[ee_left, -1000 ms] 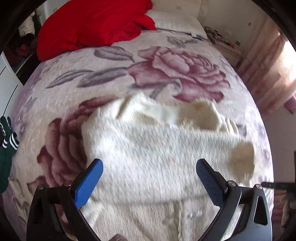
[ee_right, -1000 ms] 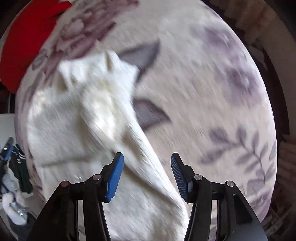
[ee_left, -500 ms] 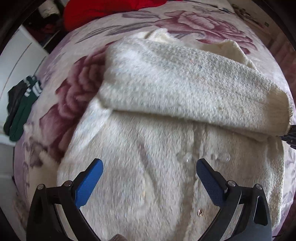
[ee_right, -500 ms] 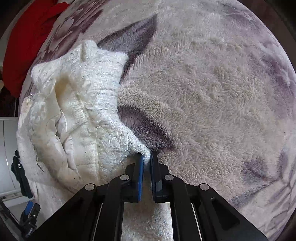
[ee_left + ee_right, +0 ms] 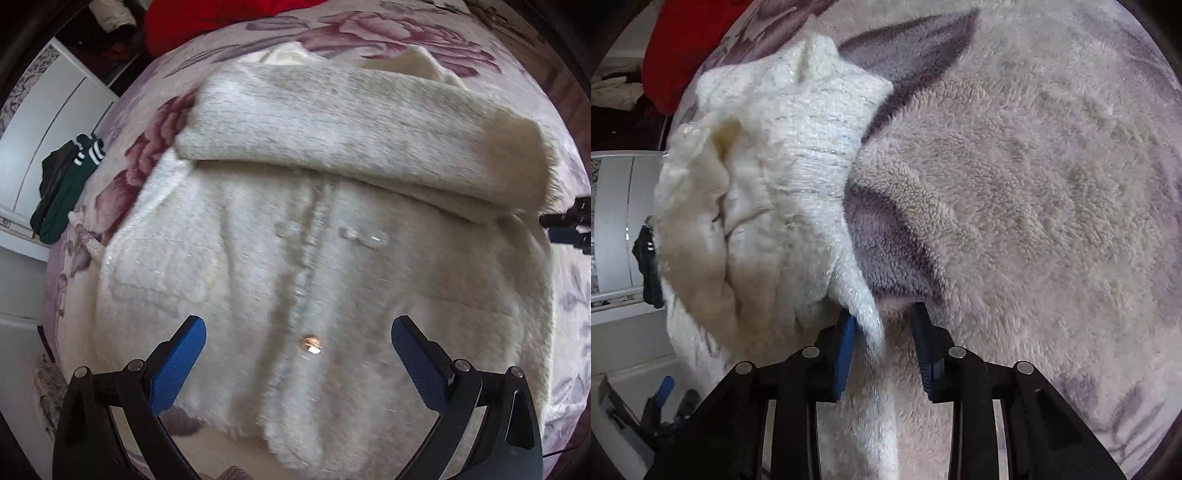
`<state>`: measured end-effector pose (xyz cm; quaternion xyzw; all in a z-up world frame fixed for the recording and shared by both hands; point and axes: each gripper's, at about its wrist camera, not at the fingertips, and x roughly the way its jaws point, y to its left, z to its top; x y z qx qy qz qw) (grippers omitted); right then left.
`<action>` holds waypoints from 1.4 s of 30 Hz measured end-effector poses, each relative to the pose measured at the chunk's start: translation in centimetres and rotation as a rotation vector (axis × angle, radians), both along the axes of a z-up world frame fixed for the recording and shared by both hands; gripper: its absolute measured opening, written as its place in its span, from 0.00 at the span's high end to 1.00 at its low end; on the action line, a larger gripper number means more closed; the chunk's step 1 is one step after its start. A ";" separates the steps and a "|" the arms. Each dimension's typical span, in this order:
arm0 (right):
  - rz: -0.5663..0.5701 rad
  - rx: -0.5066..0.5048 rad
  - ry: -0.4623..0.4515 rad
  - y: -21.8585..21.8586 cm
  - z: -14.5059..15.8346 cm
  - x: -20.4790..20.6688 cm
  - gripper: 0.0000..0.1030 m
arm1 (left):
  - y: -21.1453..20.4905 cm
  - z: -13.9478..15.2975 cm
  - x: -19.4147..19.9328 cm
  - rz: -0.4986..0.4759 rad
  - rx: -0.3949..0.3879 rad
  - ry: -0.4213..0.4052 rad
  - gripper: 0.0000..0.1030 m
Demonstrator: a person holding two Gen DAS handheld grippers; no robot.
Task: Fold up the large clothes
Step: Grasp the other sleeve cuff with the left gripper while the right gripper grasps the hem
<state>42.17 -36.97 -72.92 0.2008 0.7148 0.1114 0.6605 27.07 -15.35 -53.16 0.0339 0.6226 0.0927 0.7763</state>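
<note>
Both wrist views look down closely, sharing the cream cardigan [image 5: 314, 221].

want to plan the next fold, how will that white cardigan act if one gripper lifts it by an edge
Probably floppy: the cardigan drapes in soft folds, its sleeve lying limp across the body. Likely bulky rather than heavy, given the thick fuzzy knit. It should grip, not slip; fabric bunches between the right gripper pads. On the fleecy blanket it may drag.

You will find no readable text, label, brand, number or sign on the cream cardigan [image 5: 295, 236], the floral blanket [image 5: 1034, 166] or the white wardrobe [image 5: 48, 122] in either view.
</note>
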 end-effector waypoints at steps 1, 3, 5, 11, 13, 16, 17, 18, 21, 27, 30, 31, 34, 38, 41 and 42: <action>-0.019 0.004 -0.012 -0.6 1.1 -0.4 0.56 | -0.7 -0.1 -0.3 -0.011 -0.011 0.007 0.00; -0.068 0.082 -0.060 -2.2 3.5 -1.2 0.56 | -1.8 -0.5 -0.7 -0.021 -0.019 0.019 0.00; -0.116 0.215 -0.126 -2.9 5.6 -0.8 0.49 | -2.9 -1.2 -1.0 -0.027 -0.028 0.029 0.00; -0.053 0.322 -0.090 3.3 3.9 4.7 0.82 | -4.6 -2.3 -0.9 -0.020 -0.035 0.035 0.00; 0.015 0.220 -0.140 5.6 4.2 5.8 0.94 | -4.8 -2.4 -1.0 -0.014 -0.027 0.032 0.00; 0.053 0.071 -0.278 6.6 5.9 7.1 0.94 | -4.6 -2.9 -1.3 -0.003 -0.031 0.042 0.00; 0.064 0.041 -0.250 6.6 5.1 7.8 0.91 | -4.5 -3.1 -1.4 -0.007 -0.028 0.050 0.00; 0.084 0.039 -0.181 6.5 3.6 8.2 0.89 | -4.5 -3.2 -1.5 -0.017 -0.031 0.059 0.00; 0.072 0.090 -0.083 4.7 2.5 6.7 0.48 | -4.6 -2.3 -2.6 -0.063 -0.057 0.052 0.00; -0.057 0.099 -0.023 -3.8 5.8 -0.5 0.42 | -10.4 -0.9 -7.1 -0.259 -0.256 0.114 0.00; -0.106 0.052 0.017 -9.1 6.6 -4.3 0.42 | -15.4 -1.1 -8.7 -0.334 -0.303 0.139 0.00; -0.119 0.038 0.027 -10.9 6.6 -5.2 0.42 | -17.1 -1.4 -9.2 -0.352 -0.294 0.136 0.00; -0.185 0.011 0.053 -15.5 6.1 -7.2 0.42 | -21.2 -4.2 -9.2 -0.400 -0.182 0.148 0.00; -0.228 0.009 0.052 -18.7 6.4 -8.3 0.42 | -20.2 -5.4 -8.7 -0.332 -0.085 0.069 0.78; -0.199 0.045 0.028 -18.3 6.8 -6.7 0.42 | -16.7 -2.9 -8.5 -0.254 -0.164 -0.026 0.86; -0.183 0.064 0.014 -17.4 6.9 -5.6 0.42 | -15.5 -1.7 -8.6 -0.237 -0.163 -0.064 0.86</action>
